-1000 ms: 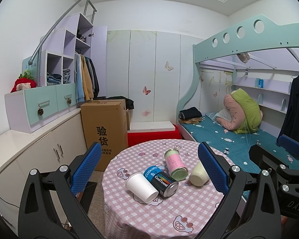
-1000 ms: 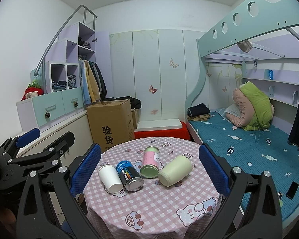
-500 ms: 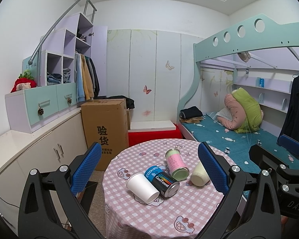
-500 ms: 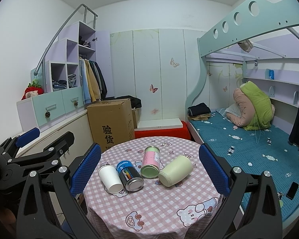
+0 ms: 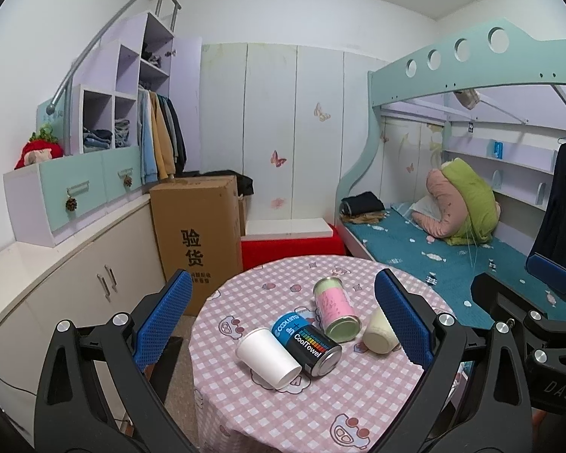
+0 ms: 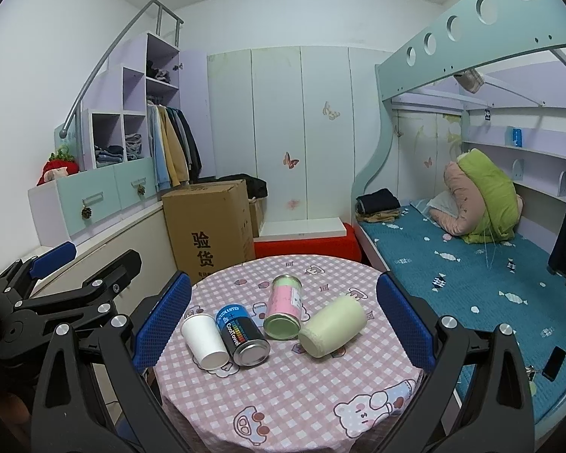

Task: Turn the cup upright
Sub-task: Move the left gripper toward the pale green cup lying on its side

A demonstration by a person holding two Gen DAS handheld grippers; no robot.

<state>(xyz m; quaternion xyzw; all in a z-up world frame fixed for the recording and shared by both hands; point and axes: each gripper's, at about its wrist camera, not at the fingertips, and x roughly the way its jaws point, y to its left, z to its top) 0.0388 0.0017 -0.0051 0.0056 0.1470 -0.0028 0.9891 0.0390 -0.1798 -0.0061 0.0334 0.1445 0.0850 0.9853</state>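
Several containers lie on their sides in a row on a round table with a pink checked cloth [image 5: 343,407] [image 6: 320,407]. From left: a white paper cup [image 5: 267,355] [image 6: 204,339], a black and blue "CoolTowel" can [image 5: 306,342] [image 6: 242,334], a pink and green can [image 5: 336,314] [image 6: 285,311], a cream cup [image 5: 377,333] [image 6: 334,325]. My left gripper [image 5: 283,328] is open and empty, held above the near side of the row. My right gripper [image 6: 283,324] is open and empty, likewise short of the row.
A tall cardboard box [image 5: 198,234] stands behind the table on the left, beside low cabinets [image 5: 75,287]. A red box with a white board [image 5: 290,243] sits behind. A bunk bed with a teal mattress [image 6: 471,283] runs along the right.
Both grippers have barely shifted. The containers lie as before.
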